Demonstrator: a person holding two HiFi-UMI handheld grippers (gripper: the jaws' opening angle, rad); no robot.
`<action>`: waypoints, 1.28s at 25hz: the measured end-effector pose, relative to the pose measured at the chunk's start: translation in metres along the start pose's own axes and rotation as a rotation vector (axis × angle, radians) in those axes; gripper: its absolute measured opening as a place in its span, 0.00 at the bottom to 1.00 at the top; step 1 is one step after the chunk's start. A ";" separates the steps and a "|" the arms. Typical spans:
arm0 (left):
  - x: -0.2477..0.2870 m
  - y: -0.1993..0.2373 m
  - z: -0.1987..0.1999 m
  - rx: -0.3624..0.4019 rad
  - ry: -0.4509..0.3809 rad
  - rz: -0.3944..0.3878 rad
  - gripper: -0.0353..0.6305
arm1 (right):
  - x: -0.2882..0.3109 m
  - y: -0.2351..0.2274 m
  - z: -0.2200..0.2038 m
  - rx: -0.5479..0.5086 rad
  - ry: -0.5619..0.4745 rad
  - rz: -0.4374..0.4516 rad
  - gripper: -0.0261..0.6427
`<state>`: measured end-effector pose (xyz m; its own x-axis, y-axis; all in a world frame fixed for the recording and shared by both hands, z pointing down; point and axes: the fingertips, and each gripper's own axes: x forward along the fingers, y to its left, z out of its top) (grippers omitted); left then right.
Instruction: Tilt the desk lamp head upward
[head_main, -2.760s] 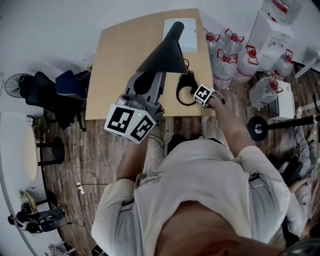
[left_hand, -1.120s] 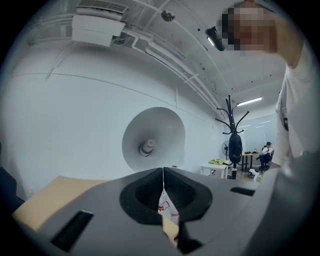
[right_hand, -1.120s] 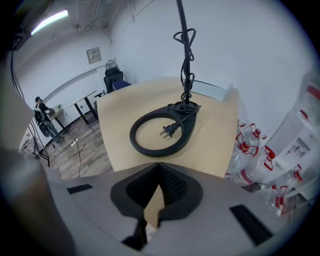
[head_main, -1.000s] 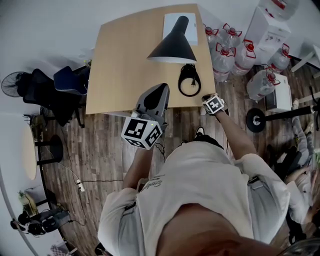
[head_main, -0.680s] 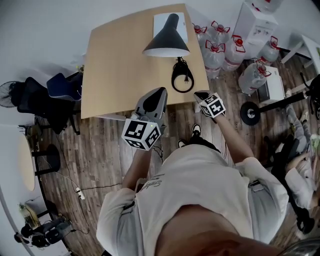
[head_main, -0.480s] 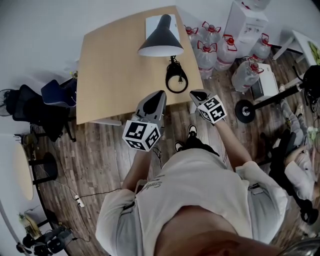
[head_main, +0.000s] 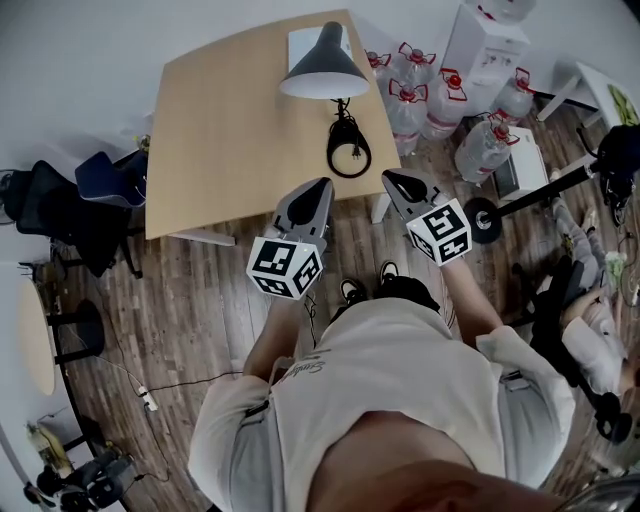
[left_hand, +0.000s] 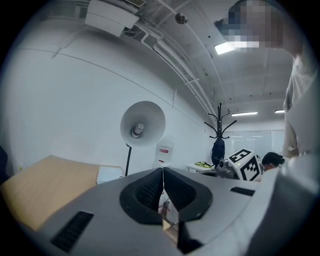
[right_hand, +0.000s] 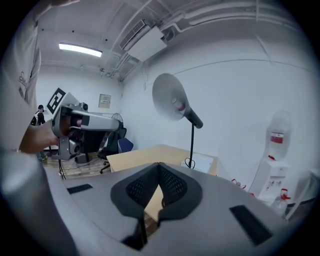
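Observation:
The desk lamp stands at the far side of the wooden table (head_main: 240, 120). Its dark cone head (head_main: 322, 65) is seen from above, with its coiled cord (head_main: 345, 155) lying in front of it. In the left gripper view the lamp head (left_hand: 142, 124) is tilted, and its open mouth and bulb face me. The right gripper view shows the lamp head (right_hand: 170, 97) on its thin stem (right_hand: 192, 142). My left gripper (head_main: 322, 183) and right gripper (head_main: 388, 176) are both shut and hold nothing. They hover over the floor, just off the table's near edge and well short of the lamp.
Several water jugs (head_main: 430, 90) and a white water dispenser (head_main: 485, 40) stand right of the table. A white pad (head_main: 303, 42) lies under the lamp. Dark office chairs (head_main: 60, 200) are at the left. A coat rack (left_hand: 219, 130) stands behind, with wooden floor beneath me.
Both grippers have drawn back from the lamp and the table. The left one was at the lamp head, the right one by the cord. The person has stepped backwards.

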<state>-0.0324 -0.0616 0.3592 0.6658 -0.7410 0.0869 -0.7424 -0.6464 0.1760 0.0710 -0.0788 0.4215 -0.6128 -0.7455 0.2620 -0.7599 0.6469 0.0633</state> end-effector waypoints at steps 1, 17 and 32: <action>-0.002 0.000 0.003 0.008 -0.004 0.009 0.08 | -0.002 0.002 0.009 -0.006 -0.023 0.006 0.03; -0.013 -0.011 0.024 0.029 0.008 0.113 0.08 | -0.022 -0.005 0.077 0.001 -0.199 0.090 0.03; 0.002 -0.010 0.023 0.016 0.003 0.113 0.08 | -0.034 -0.006 0.100 -0.041 -0.225 0.109 0.03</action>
<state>-0.0256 -0.0611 0.3354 0.5779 -0.8089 0.1081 -0.8139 -0.5616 0.1493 0.0747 -0.0738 0.3162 -0.7269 -0.6851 0.0483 -0.6803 0.7279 0.0865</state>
